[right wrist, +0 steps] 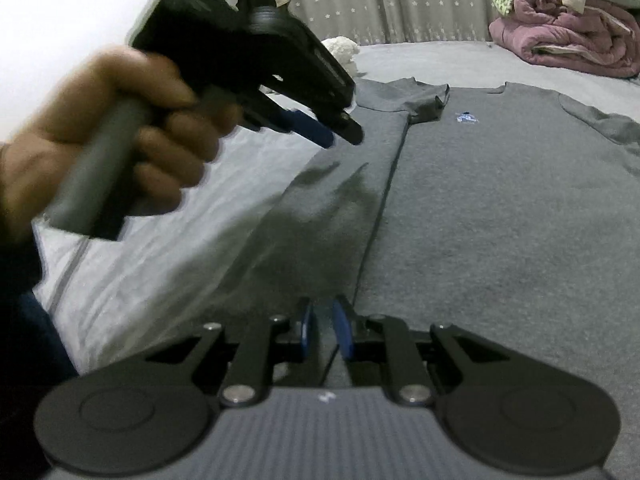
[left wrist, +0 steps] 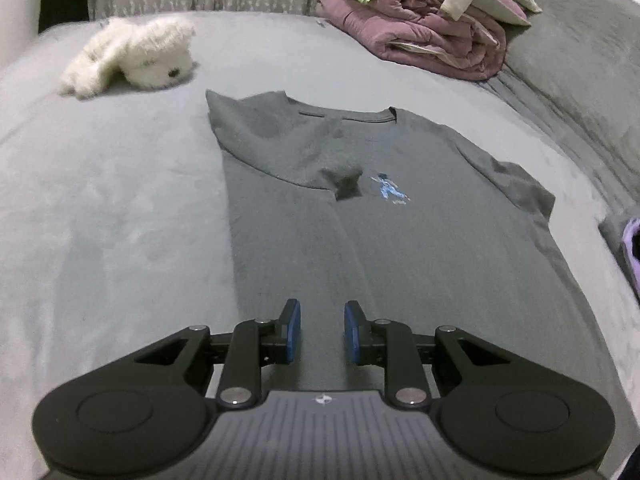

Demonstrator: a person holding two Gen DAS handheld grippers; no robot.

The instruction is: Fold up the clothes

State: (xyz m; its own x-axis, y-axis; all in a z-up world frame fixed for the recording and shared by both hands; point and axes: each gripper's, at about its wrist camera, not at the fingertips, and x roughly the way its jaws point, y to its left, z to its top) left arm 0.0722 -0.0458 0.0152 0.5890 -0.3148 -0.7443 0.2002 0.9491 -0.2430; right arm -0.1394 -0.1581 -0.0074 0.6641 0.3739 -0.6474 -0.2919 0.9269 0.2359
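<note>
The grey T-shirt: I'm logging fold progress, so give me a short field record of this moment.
garment: grey T-shirt, flat on the bed
fold state: left side folded inward, its sleeve lying near the blue chest print; other sleeve spread out
left gripper: open, above the hem
right gripper: narrow gap, at the fold edge; grip unclear
other items: white plush toy, pink quilt

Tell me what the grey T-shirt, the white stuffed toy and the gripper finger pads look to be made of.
Grey T-shirt: a matte knit, probably cotton jersey; it lies limp with soft creases and no sheen.
White stuffed toy: fluffy synthetic plush, judging by the long shaggy pile.
Left gripper finger pads: smooth blue rubber or soft plastic, set on black hard-plastic links; which one is unclear.
</note>
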